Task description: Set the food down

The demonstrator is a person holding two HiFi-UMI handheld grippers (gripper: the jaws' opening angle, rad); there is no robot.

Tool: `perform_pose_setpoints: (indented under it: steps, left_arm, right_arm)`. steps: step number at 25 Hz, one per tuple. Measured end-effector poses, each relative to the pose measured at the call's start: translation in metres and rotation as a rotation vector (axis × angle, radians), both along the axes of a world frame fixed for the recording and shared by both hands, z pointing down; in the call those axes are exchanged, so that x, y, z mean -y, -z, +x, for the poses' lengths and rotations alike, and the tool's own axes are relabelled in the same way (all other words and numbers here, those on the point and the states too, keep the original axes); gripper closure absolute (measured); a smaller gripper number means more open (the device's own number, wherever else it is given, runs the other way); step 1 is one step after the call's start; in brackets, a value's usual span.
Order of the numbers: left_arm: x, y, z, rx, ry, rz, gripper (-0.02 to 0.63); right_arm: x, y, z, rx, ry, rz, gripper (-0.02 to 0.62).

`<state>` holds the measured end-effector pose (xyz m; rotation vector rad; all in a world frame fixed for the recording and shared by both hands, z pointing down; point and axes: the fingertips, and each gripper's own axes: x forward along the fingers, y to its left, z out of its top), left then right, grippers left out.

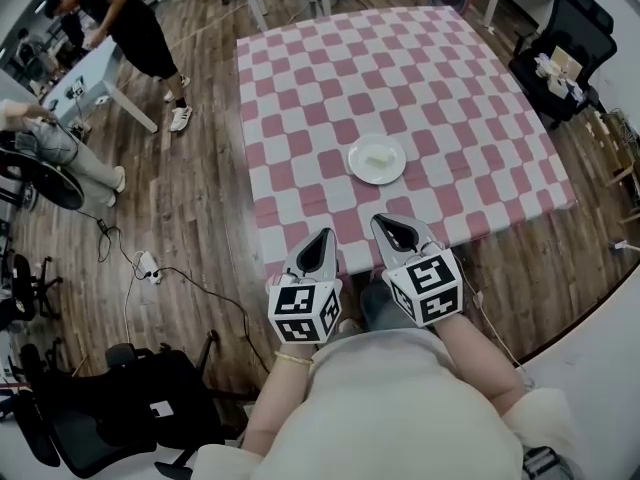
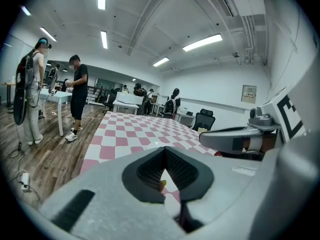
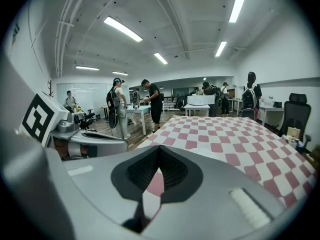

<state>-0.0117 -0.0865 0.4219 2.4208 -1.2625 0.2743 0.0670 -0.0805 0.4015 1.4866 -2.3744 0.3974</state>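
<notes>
A white plate [image 1: 356, 169] sits on the pink-and-white checked table [image 1: 440, 88], a little back from its near edge. A pale piece of food [image 1: 378, 154] lies on the plate. My left gripper [image 1: 325, 235] hovers at the table's near edge with its jaws together and nothing between them. My right gripper [image 1: 386, 221] is beside it, just short of the plate, also shut and empty. The left gripper view looks over closed fingertips [image 2: 164, 149] along the tablecloth, with the right gripper [image 2: 235, 136] alongside. The right gripper view shows its closed tips [image 3: 159, 148] and the left gripper [image 3: 95, 140].
Wooden floor surrounds the table. A person in black [image 1: 135, 28] stands by a white desk [image 1: 85, 73] at the far left, and another sits there. A power strip and cable [image 1: 150, 266] lie on the floor. Black office chairs stand at the lower left [image 1: 120, 398] and upper right [image 1: 570, 53].
</notes>
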Motion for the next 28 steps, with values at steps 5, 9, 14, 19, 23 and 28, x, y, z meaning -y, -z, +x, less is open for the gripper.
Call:
perform_pose_setpoints:
  steps: [5, 9, 14, 19, 23, 28]
  left_arm:
    - [-0.017, 0.001, -0.004, 0.008, -0.011, 0.008, 0.6]
    - [-0.028, 0.001, -0.009, 0.01, -0.013, 0.011, 0.6]
    - [-0.042, 0.0, -0.016, 0.015, -0.014, 0.013, 0.6]
    - [-0.051, -0.002, -0.019, 0.016, -0.013, 0.016, 0.6]
    - [-0.056, 0.0, -0.021, 0.017, -0.013, 0.024, 0.6]
    - [-0.059, 0.003, -0.023, 0.012, -0.011, 0.032, 0.6]
  right_arm:
    - [-0.017, 0.002, -0.009, 0.006, 0.005, 0.011, 0.591]
    - [-0.028, 0.004, -0.015, 0.017, 0.009, 0.018, 0.591]
    - [-0.041, 0.004, -0.024, 0.033, 0.013, 0.027, 0.591]
    - [-0.051, 0.002, -0.03, 0.04, 0.02, 0.027, 0.591]
    - [-0.056, 0.003, -0.034, 0.038, 0.025, 0.031, 0.591]
    - [-0.058, 0.004, -0.035, 0.041, 0.024, 0.036, 0.591]
